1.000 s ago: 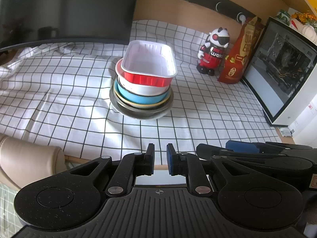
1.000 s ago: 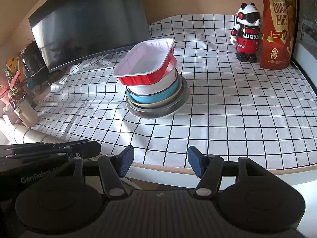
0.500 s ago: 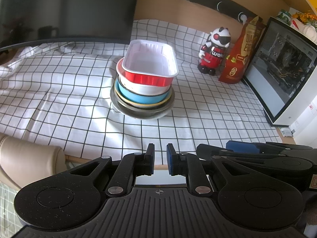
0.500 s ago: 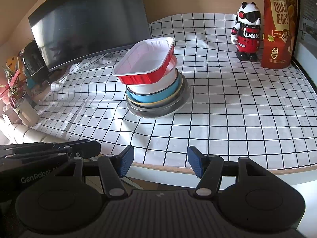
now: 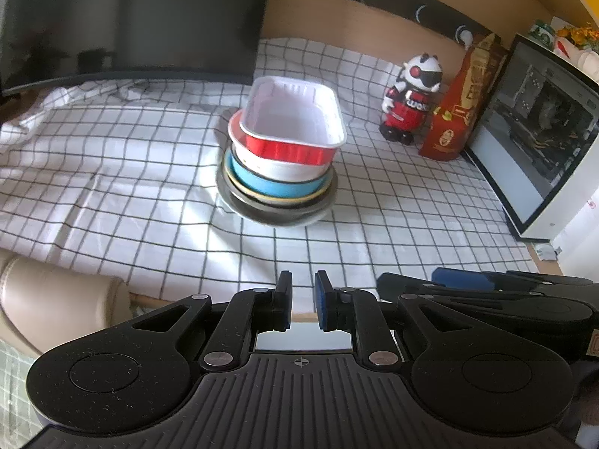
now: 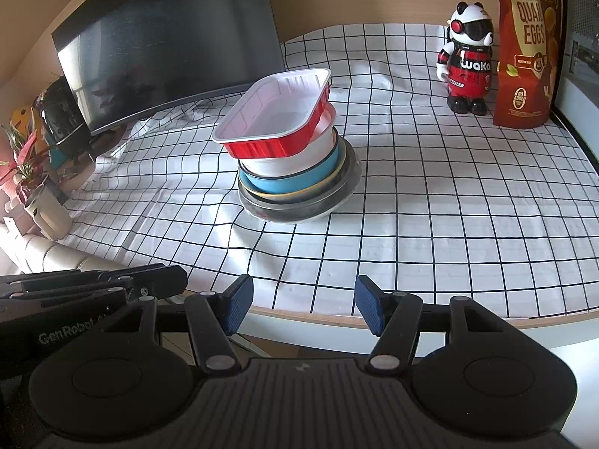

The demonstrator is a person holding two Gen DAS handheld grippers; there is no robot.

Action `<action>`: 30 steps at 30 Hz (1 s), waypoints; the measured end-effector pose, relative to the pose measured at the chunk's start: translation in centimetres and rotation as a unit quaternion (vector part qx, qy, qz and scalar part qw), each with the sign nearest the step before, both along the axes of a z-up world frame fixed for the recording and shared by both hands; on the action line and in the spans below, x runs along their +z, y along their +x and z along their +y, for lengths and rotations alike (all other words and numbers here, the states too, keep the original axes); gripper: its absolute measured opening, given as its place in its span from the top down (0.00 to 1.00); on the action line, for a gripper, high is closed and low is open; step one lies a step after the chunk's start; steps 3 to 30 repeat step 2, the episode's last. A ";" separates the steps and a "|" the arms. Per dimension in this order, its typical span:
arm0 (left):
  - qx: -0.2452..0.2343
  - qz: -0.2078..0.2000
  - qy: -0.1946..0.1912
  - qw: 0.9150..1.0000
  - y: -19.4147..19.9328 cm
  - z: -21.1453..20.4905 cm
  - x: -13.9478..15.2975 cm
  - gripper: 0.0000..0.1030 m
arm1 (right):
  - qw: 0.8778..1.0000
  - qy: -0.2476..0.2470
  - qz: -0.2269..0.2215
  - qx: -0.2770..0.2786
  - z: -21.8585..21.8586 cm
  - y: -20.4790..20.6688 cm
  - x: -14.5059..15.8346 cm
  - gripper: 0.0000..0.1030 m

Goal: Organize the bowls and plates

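One stack of dishes stands mid-table on the checked cloth. On top is a red rectangular tray (image 5: 292,127) (image 6: 275,119) with a white inside, tilted. Under it are a white bowl (image 5: 280,166) (image 6: 295,159), a blue bowl (image 5: 269,185) (image 6: 295,181), a yellow-rimmed plate and a dark grey plate (image 5: 277,211) (image 6: 307,205) at the bottom. My left gripper (image 5: 302,301) is at the table's near edge, jaws nearly together with a narrow gap, empty. My right gripper (image 6: 302,307) is open and empty, also at the near edge, well short of the stack.
A dark monitor (image 6: 168,41) stands at the back left. A panda robot toy (image 6: 468,60) and a red quail-eggs bag (image 6: 528,45) stand at the back right, beside a PC case (image 5: 539,127). A potted plant (image 6: 41,202) stands far left.
Both views have shifted only slightly; the stack and both grippers keep the same places and jaw widths.
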State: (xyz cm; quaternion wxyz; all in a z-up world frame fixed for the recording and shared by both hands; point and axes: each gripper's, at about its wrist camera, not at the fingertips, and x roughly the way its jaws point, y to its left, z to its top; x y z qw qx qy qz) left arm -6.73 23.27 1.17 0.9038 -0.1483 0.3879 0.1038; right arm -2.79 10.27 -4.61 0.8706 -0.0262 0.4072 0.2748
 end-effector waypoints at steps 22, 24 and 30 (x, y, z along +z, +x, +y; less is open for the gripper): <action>0.005 0.000 0.004 1.000 -0.1 0.3 0.1 0.84 | 1.000 0.000 -0.001 -0.002 0.2 0.1 -0.1 0.41; 0.005 0.000 0.004 1.000 -0.1 0.3 0.1 0.84 | 1.000 0.000 -0.001 -0.002 0.2 0.1 -0.1 0.41; 0.005 0.000 0.004 1.000 -0.1 0.3 0.1 0.84 | 1.000 0.000 -0.001 -0.002 0.2 0.1 -0.1 0.41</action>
